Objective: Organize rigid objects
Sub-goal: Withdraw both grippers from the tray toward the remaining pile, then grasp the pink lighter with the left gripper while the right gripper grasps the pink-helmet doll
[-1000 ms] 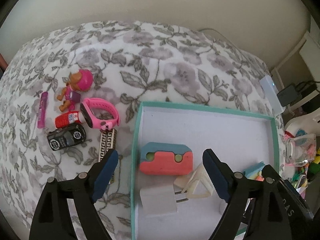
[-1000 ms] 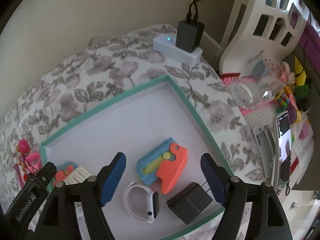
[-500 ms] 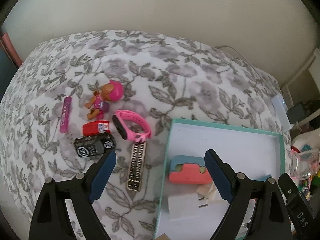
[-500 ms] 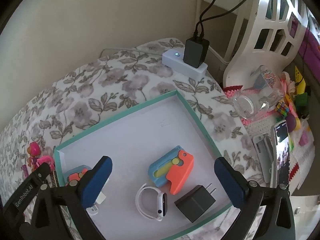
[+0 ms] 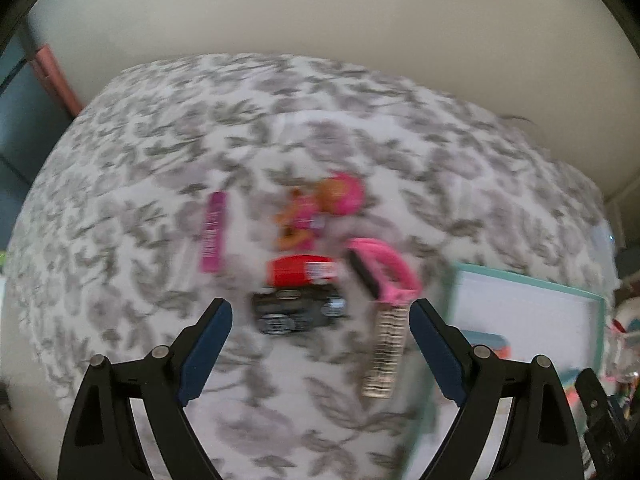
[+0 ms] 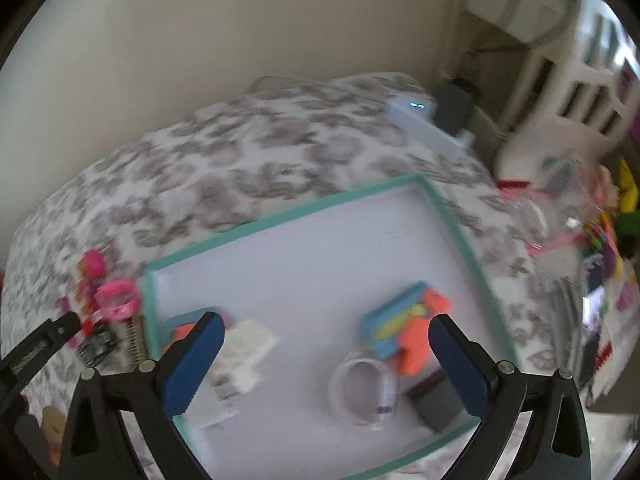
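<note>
Floral cloth (image 5: 320, 120); left gripper (image 5: 320, 320) jaws wide apart, empty; right gripper (image 6: 326, 352) likewise over tray (image 6: 288, 216).

Left claw (image 5: 320, 312), right claw (image 6: 326, 330) agape.

soft even daylight | heavy motion blur, both views | fisheye edges, source unclear

No writing can be read in either view; both are smeared by motion blur. The red toy car (image 5: 301, 271) carries a pale label, the purple tube (image 5: 213, 237) has faint print along its side, and the black toy car (image 5: 297, 314) shows light markings, but none of these resolves into letters or numbers.
</note>
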